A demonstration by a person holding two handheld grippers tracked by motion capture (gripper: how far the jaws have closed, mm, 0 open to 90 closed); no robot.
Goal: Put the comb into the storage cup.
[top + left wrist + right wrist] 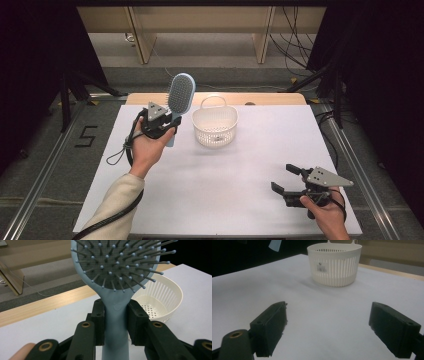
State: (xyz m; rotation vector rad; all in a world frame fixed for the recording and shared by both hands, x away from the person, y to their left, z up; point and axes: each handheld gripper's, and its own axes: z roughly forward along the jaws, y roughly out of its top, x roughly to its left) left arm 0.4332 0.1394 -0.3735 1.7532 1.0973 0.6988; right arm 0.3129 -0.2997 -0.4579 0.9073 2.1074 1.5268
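Hairbrush handle clamped in left hand-held gripper (upright) — beside basket.

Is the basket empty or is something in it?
Empty. The left gripper view shows the white basket with a bare perforated bottom; the hairbrush is outside it.

Your pale blue plastic hairbrush carries a dark grey cushion studded with grey pins tipped in light blue, framed by your left gripper's matte black jaws with brass-coloured rivets. Beside it, the cream-white plastic basket shows vertical slits around its wall, a dotted perforated floor and a small white label with dark print. Your black right gripper wears a grey plate over the white table cover, edged by light wood.
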